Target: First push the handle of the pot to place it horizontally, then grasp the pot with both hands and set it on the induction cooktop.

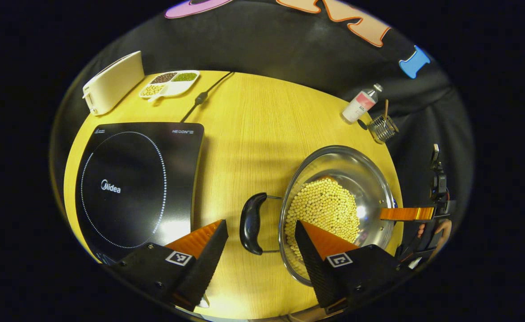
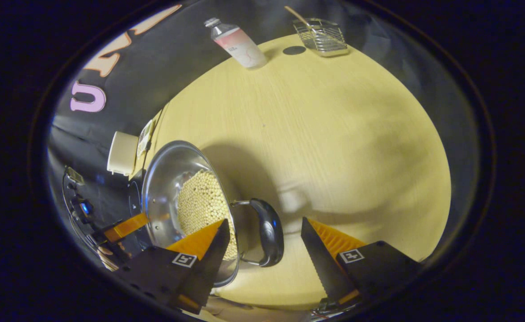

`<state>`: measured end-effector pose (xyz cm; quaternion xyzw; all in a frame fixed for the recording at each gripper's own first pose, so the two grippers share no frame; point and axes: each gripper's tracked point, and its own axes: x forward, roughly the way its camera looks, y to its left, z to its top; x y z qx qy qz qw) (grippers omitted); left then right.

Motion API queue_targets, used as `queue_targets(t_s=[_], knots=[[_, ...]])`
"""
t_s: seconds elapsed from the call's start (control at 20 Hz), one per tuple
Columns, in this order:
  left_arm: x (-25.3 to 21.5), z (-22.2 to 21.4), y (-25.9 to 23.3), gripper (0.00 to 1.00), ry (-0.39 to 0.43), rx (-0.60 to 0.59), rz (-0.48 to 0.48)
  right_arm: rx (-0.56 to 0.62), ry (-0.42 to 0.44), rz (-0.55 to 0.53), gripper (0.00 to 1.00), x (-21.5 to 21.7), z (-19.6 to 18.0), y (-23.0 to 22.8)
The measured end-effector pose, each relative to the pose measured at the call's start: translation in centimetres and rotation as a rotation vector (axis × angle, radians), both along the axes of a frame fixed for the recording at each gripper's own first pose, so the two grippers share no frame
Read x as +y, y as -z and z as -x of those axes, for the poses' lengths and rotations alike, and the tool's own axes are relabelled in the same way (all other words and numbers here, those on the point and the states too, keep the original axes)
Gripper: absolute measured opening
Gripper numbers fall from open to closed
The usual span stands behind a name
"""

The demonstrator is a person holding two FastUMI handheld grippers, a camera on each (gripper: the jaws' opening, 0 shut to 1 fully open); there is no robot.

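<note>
A steel pot (image 1: 369, 179) holding yellow beans (image 1: 325, 208) sits on the wooden table (image 1: 253, 134), to the right of the black induction cooktop (image 1: 132, 183). Its black side handle (image 1: 251, 223) lies level between the fingers of my left gripper (image 1: 260, 223), which is open and not touching it. At the pot's far rim a finger (image 1: 407, 213) of the other gripper reaches in. In the right gripper view the pot (image 2: 164, 188) is at the left, and its other black handle (image 2: 269, 232) lies between the spread fingers of my right gripper (image 2: 264, 222), which is open.
Behind the cooktop are a white toaster-like box (image 1: 112, 82), a divided dish of beans (image 1: 170, 82) and the power cord (image 1: 204, 94). At the table's far right stand a bottle (image 1: 360, 105) and a wire basket (image 1: 383, 127), also seen as bottle (image 2: 237, 42) and basket (image 2: 322, 33).
</note>
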<state>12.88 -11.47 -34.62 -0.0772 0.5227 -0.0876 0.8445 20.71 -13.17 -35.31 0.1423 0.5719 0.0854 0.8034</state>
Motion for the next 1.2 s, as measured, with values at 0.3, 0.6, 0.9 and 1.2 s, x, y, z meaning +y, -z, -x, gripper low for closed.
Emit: queue_targets(t_s=[0.3,0.6,0.9,1.2], knots=[[-0.8,-0.7,2.2,0.88,0.032,0.074,-0.010,0.028,0.000,-0.038,0.96,0.9,-0.6,0.8],[-0.8,-1.4,3.0,0.80,0.042,0.090,-0.048,0.033,-0.006,-0.042,0.86,1.2,-0.9,1.5],[-0.4,-1.2,3.1,0.63,0.034,0.111,-0.061,0.033,0.002,-0.025,0.55,1.4,-1.0,1.7],[-0.5,-0.6,3.1,0.59,-0.012,0.113,-0.060,-0.029,0.004,0.010,0.55,0.8,-1.2,1.2]])
